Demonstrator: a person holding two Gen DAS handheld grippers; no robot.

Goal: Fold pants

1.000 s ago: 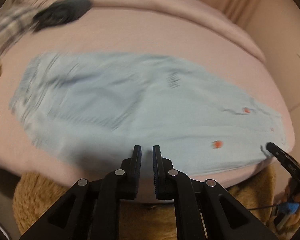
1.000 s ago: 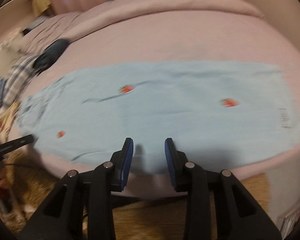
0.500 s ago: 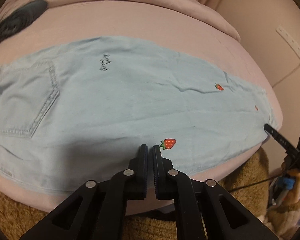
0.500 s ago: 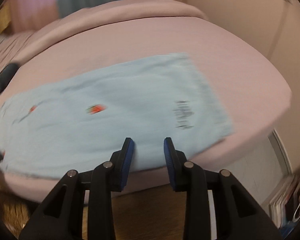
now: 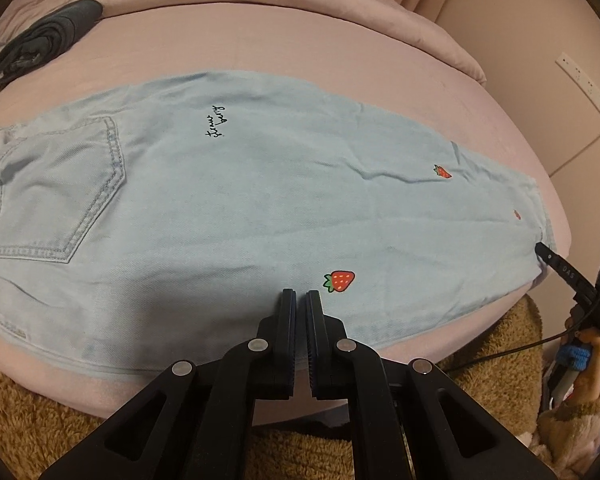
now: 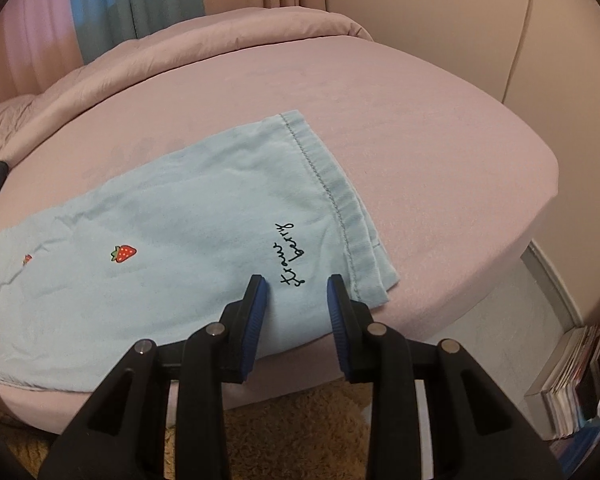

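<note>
The pants (image 5: 260, 200), pale blue denim with small strawberry prints, lie flat along the front edge of the bed (image 5: 340, 60), folded lengthwise so one leg rests on the other. In the left wrist view the back pocket (image 5: 56, 188) sits toward the left end of the bed, and the legs run toward the right end, where the hem reaches the bed's front right corner. A line of black script (image 5: 217, 122) shows on the fabric past the pocket, and a strawberry print (image 5: 339, 281) lies just beside the left tool's tips.

The left tool (image 5: 301, 298) hovers over the near side of the pants, its jaws nearly touching with only a thin slit between them and nothing held.

The right tool (image 6: 296, 292) hangs above the leg end of the pants, near the hem (image 6: 336, 196). Its jaws stand partly apart, empty, with the cloth and a second line of script (image 6: 290, 256) showing in the gap below. Whether the tips touch the fabric cannot be told.

A dark folded garment (image 5: 48, 36) rests on the bed toward its far left corner, well apart from the pants. A tan shaggy rug (image 5: 40, 420) covers the floor below the bed's front edge. Books or magazines (image 6: 576, 384) stand against the wall at the lower right of the right wrist view.
</note>
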